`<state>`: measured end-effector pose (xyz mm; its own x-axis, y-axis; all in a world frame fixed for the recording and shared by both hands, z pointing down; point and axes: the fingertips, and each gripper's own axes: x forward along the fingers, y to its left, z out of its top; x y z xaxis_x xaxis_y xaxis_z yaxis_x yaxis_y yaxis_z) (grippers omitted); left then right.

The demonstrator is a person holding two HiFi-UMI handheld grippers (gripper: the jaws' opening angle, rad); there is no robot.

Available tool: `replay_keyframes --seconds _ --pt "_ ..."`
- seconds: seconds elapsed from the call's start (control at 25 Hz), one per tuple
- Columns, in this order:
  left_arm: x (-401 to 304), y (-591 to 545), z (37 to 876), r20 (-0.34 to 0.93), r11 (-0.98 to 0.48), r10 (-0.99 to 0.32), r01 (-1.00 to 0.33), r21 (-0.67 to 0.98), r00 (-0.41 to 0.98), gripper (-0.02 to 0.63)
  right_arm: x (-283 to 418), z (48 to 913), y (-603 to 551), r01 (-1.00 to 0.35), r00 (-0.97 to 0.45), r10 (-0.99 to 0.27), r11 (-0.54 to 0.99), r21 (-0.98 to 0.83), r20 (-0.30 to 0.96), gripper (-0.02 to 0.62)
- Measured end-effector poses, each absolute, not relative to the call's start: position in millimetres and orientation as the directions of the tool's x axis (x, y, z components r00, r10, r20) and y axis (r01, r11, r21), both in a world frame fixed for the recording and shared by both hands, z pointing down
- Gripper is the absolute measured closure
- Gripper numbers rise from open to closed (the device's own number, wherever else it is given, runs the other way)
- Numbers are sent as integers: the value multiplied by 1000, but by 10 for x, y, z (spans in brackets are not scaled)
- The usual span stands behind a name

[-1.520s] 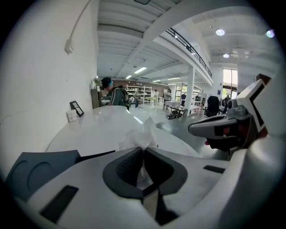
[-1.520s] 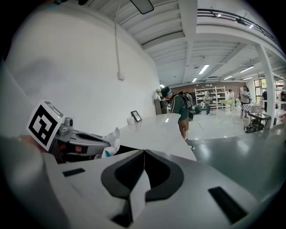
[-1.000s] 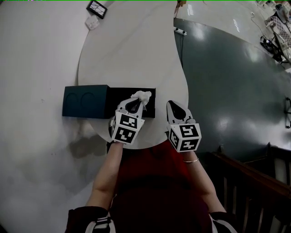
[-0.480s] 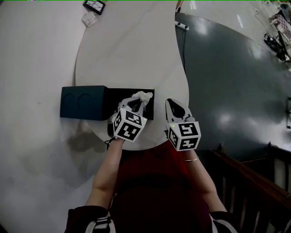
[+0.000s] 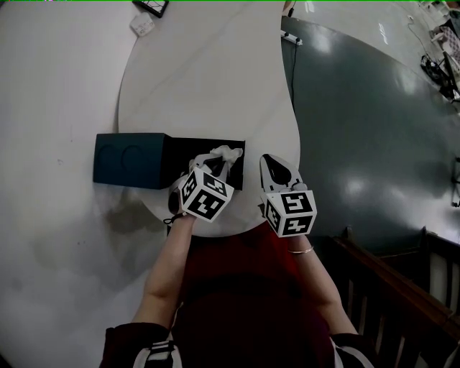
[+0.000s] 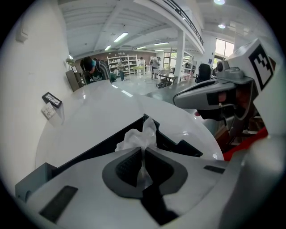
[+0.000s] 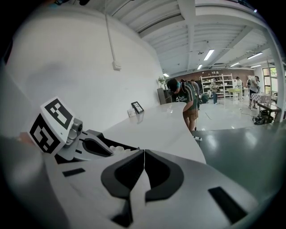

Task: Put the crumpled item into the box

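A crumpled white tissue [image 5: 226, 152] [image 6: 139, 137] is pinched in my left gripper [image 5: 215, 159] [image 6: 143, 150], which is shut on it. The tissue hangs over the open dark box [image 5: 183, 147] [image 6: 178, 146] near the front of the round white table [image 5: 208, 79]. The box's dark teal lid [image 5: 129, 159] lies open to the left. My right gripper [image 5: 272, 165] [image 7: 144, 154] is shut with nothing in it, just right of the box, above the table. In the right gripper view the left gripper [image 7: 96, 146] and a bit of the tissue [image 7: 117, 150] show at the left.
A small card stand [image 5: 152, 6] [image 6: 52, 98] [image 7: 137, 107] and a small white box [image 5: 143, 25] sit at the table's far edge. A person [image 7: 185, 105] [image 6: 93, 69] bends over beyond the table. Glossy grey floor [image 5: 374, 129] lies right; a dark wooden railing [image 5: 402, 287] at lower right.
The left gripper has tilted and shifted slightly left with the tissue still over the box. The right gripper has barely moved.
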<state>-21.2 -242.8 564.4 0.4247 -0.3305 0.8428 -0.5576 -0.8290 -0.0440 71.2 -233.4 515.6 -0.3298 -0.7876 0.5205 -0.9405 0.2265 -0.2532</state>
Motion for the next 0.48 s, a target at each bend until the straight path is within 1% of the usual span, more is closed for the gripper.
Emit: replay_keyframes --seconds 0.48 --pt "-189 -2425 5669 840 -821 -299 -570 15 452 568 672 5150 -2356 -938 -339 -782 236 -255 523 580"
